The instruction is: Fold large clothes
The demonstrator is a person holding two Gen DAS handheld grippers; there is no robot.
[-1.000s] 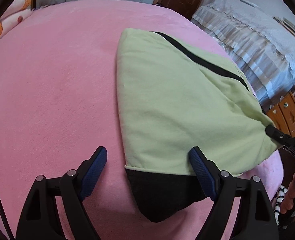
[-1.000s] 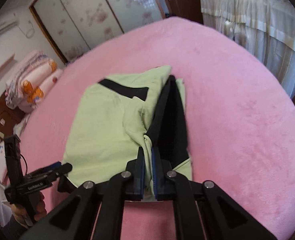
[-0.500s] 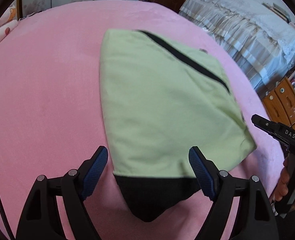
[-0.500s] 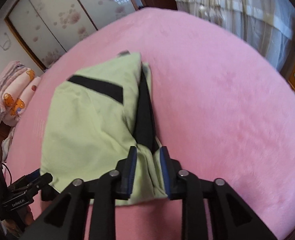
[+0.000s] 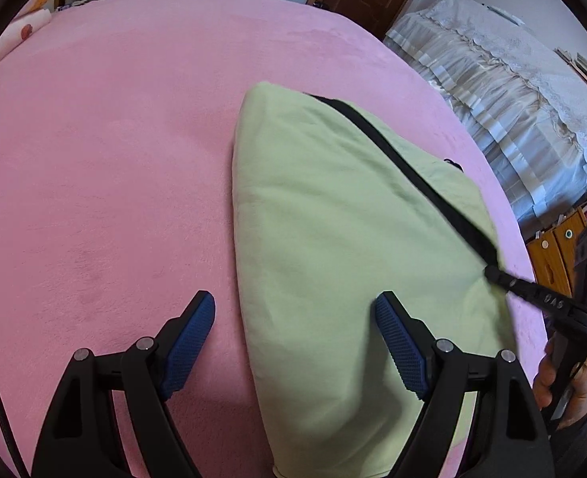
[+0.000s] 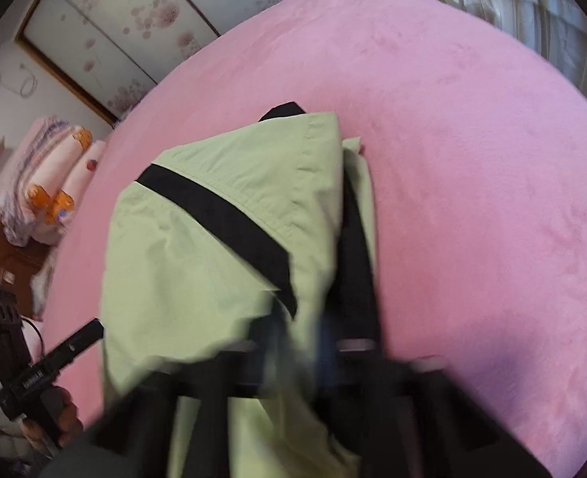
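Note:
A pale green garment point(image 5: 333, 239) with a black stripe lies folded on the pink blanket point(image 5: 94, 159). My left gripper point(image 5: 295, 302) hangs open over its left edge, with one finger above the cloth and the other above bare blanket. Nothing is gripped between them. My right gripper point(image 5: 492, 273) reaches the garment's right edge at the end of the black stripe. In the right wrist view the garment point(image 6: 198, 271) bunches up, and my right gripper point(image 6: 299, 330) is blurred and shut on a fold of it. The left gripper's tip point(image 6: 90, 330) shows at the lower left.
A second bed with a lace cover point(image 5: 512, 91) stands to the right, with wooden drawers point(image 5: 552, 255) below it. Flowered wardrobe doors point(image 6: 114, 28) and stacked bedding point(image 6: 46, 183) lie beyond the blanket. A hand point(image 5: 548, 374) holds the right gripper's handle.
My right gripper let go briefly, dropped lower and shut again on the cloth. The black lower part near my left gripper has gone out of sight, and green cloth now fills that spot.

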